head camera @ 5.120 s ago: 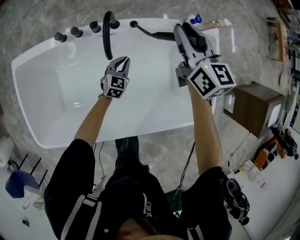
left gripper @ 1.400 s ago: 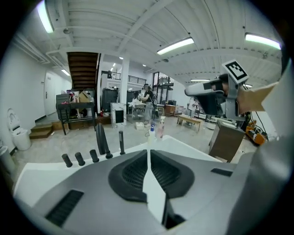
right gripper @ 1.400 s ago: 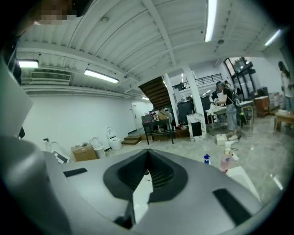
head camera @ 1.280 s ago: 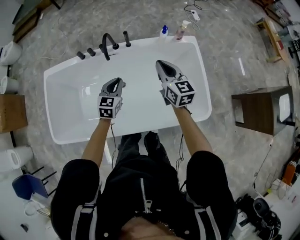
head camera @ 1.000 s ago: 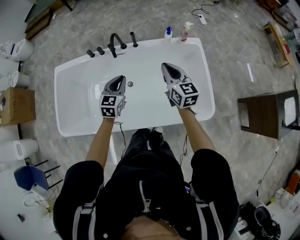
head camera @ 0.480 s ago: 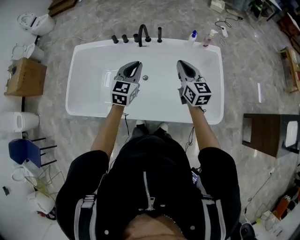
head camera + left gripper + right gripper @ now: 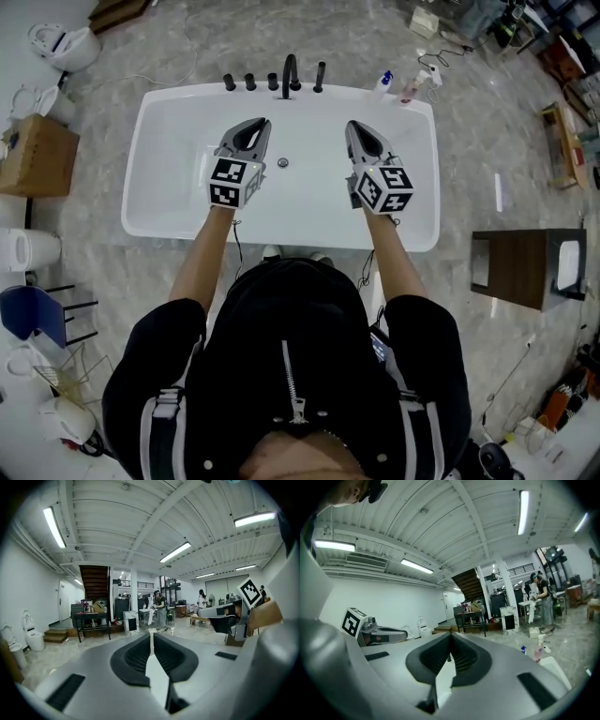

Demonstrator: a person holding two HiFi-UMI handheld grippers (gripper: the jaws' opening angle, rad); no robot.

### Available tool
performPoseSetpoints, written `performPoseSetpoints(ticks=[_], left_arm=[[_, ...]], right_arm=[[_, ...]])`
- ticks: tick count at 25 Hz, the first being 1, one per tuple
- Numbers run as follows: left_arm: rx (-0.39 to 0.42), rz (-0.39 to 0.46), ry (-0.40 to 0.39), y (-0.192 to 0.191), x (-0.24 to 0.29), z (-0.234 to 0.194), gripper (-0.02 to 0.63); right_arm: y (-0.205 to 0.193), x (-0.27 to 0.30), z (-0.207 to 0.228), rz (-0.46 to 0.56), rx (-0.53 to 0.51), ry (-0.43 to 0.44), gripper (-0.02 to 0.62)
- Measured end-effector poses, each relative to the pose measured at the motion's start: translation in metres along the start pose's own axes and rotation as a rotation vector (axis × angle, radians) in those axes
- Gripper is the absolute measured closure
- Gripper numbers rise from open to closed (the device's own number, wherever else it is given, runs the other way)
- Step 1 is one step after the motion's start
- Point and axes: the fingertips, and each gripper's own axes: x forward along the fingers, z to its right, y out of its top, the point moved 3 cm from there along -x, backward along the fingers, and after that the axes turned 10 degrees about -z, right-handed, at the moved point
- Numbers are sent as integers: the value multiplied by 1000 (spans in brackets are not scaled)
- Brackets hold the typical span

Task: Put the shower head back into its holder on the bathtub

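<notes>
The white bathtub [image 7: 150,141] lies below me in the head view. On its far rim stand black knobs [image 7: 250,82], a curved black faucet [image 7: 290,73] and, right of it, the slim black shower head [image 7: 321,77], upright in its holder. My left gripper [image 7: 260,125] and right gripper [image 7: 352,127] hover side by side over the tub, well short of the rim fittings. Both are shut with nothing between the jaws. In the left gripper view the left gripper [image 7: 151,638] points level into the room, with the right gripper [image 7: 225,617] beside it. The right gripper [image 7: 450,639] is also level.
Two bottles [image 7: 382,82] [image 7: 410,89] stand on the tub's far right corner. A wooden cabinet [image 7: 518,267] is at the right, a cardboard box [image 7: 36,155] and a toilet [image 7: 64,42] at the left. A blue chair [image 7: 33,314] stands at the near left. People stand far off [image 7: 161,609].
Both grippers have lifted and stayed shut. The head view has pulled back and squared up, so the tub looks smaller and level across the frame.
</notes>
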Motion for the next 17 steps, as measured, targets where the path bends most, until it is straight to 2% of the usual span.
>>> performPoseSetpoints(ticks=[17], left_arm=[[-36,-11,-25,-34,-29,-50,568]], right_arm=[[-2,5,-46,-15,-60,-62,591]])
